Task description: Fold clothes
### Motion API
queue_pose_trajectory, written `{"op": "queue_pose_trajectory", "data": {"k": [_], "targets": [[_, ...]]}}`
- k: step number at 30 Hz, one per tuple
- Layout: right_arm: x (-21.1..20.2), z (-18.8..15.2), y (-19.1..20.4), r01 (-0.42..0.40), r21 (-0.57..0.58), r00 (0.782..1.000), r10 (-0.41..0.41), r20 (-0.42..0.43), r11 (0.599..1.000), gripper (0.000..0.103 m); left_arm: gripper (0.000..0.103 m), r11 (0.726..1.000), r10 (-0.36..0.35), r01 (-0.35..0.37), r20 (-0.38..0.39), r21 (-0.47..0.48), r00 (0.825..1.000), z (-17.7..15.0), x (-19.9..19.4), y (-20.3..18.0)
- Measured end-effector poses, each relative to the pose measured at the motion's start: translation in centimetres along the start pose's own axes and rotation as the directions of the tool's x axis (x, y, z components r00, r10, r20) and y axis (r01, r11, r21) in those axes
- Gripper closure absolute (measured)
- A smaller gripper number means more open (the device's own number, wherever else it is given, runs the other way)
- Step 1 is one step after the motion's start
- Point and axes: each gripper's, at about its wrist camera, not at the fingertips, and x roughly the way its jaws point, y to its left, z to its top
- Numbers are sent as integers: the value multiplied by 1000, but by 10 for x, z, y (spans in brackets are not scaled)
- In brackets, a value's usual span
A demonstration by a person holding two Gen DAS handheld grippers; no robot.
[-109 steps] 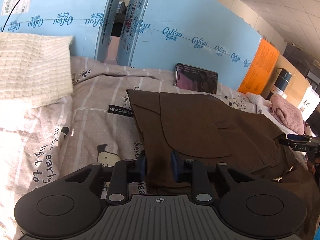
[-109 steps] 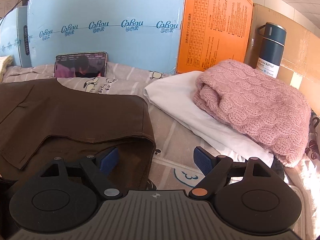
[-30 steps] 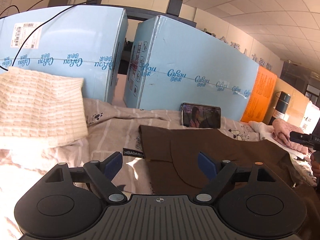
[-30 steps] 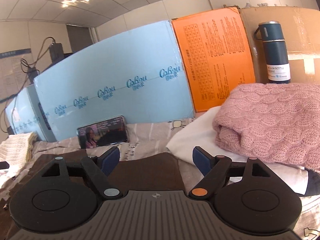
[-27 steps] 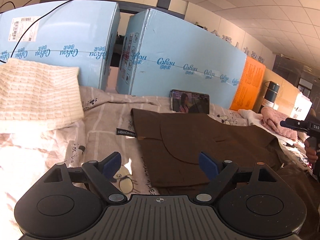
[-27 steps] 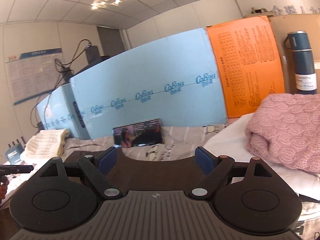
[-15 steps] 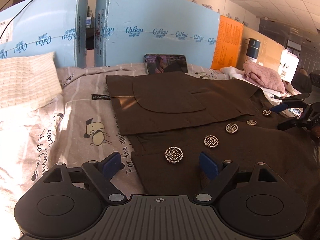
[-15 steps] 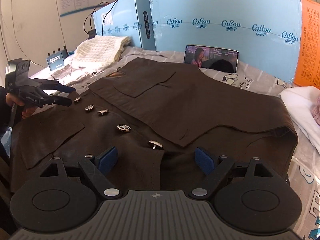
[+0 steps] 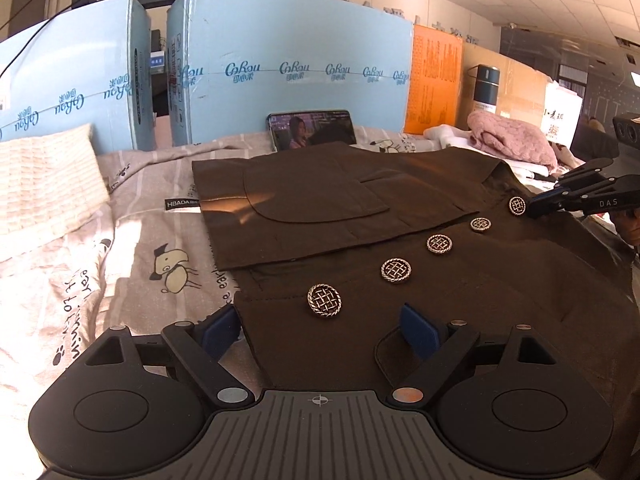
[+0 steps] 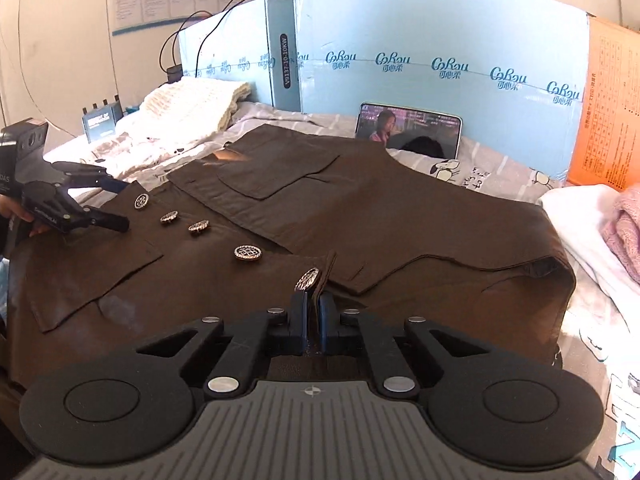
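Observation:
A dark brown buttoned garment (image 9: 400,216) lies spread on the bed, partly folded, with a row of metal buttons (image 9: 396,270). It also shows in the right wrist view (image 10: 400,220). My left gripper (image 9: 320,328) is open, its fingers astride the garment's near left edge by the first button. My right gripper (image 10: 313,316) is shut on the garment's front edge just below a button (image 10: 307,279). The right gripper also shows at the far right of the left wrist view (image 9: 560,196). The left gripper shows at the left of the right wrist view (image 10: 108,204).
A printed bedsheet (image 9: 132,248) covers the bed. Blue foam boards (image 9: 288,68) stand behind, with a phone (image 9: 312,130) leaning on them. A cream knit (image 9: 44,176) lies left. A pink sweater (image 9: 508,138), white cloth and a flask (image 9: 486,88) are right.
Both grippers dropped from a raised position to the garment's near edge. My right gripper has shut on the edge by a button. My left gripper stays open.

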Motion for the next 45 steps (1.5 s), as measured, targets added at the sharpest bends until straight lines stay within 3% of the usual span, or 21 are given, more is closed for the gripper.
{"op": "queue_pose_trajectory", "data": {"k": [8, 11, 13, 15, 16, 17, 19, 21, 25, 28, 32, 34, 35, 36, 42, 45], "targets": [[3, -8, -9, 63, -8, 998, -63, -14, 998, 99, 15, 997, -73, 74, 22, -25, 997, 5, 2, 5], [8, -11, -7, 73, -16, 997, -74, -30, 997, 98, 18, 995, -93, 96, 70, -41, 993, 8, -2, 8], [9, -12, -6, 75, -18, 997, -75, -33, 997, 98, 18, 986, -146, 154, 110, -66, 983, 10, -5, 12], [9, -12, -7, 79, -11, 996, -79, -28, 997, 96, 24, 990, -123, 128, 89, -60, 988, 11, 1, 12], [9, -12, -7, 89, -8, 996, -90, -25, 996, 94, 36, 992, -107, 112, 77, -57, 991, 12, 3, 12], [9, -12, -7, 105, -6, 994, -105, -18, 994, 92, 48, 996, -69, 72, 56, -59, 996, 13, 7, 12], [8, -12, -6, 133, 1, 991, -133, -4, 991, 81, 55, 999, 7, -7, 15, -41, 1000, 14, 12, 12], [6, -12, -5, 161, 1, 987, -161, 11, 987, 46, 55, 998, 59, -59, -17, 12, 998, 14, 16, 9], [4, -10, -3, 179, -12, 984, -178, 23, 984, 37, 37, 994, 97, -97, -10, -52, 995, 24, 22, 23], [6, -9, -2, 176, -13, 984, -176, 21, 984, 35, 37, 983, 87, -83, 14, -166, 996, 38, 30, 44], [6, -9, 0, 175, -15, 984, -175, 27, 984, 33, 36, 959, 100, -112, -59, -262, 993, 55, 56, 59], [4, -9, 0, 187, -13, 982, -186, 37, 982, 32, 34, 967, 25, -45, -85, -249, 996, 56, 65, 52], [2, -9, 0, 195, -11, 980, -195, 43, 981, 31, 23, 973, 17, -36, -87, -226, 996, 55, 65, 45], [1, -9, 0, 204, -10, 978, -203, 48, 979, 29, 20, 979, 9, -26, -88, -204, 996, 55, 65, 38], [-6, -9, 3, 231, -30, 971, -228, 68, 973, 20, 15, 988, 61, -65, -33, -139, 998, 52, 40, 27], [-14, -11, 9, 234, -37, 969, -230, 94, 972, 11, 7, 999, 39, -37, 54, -28, 998, 48, 10, 13]]}}
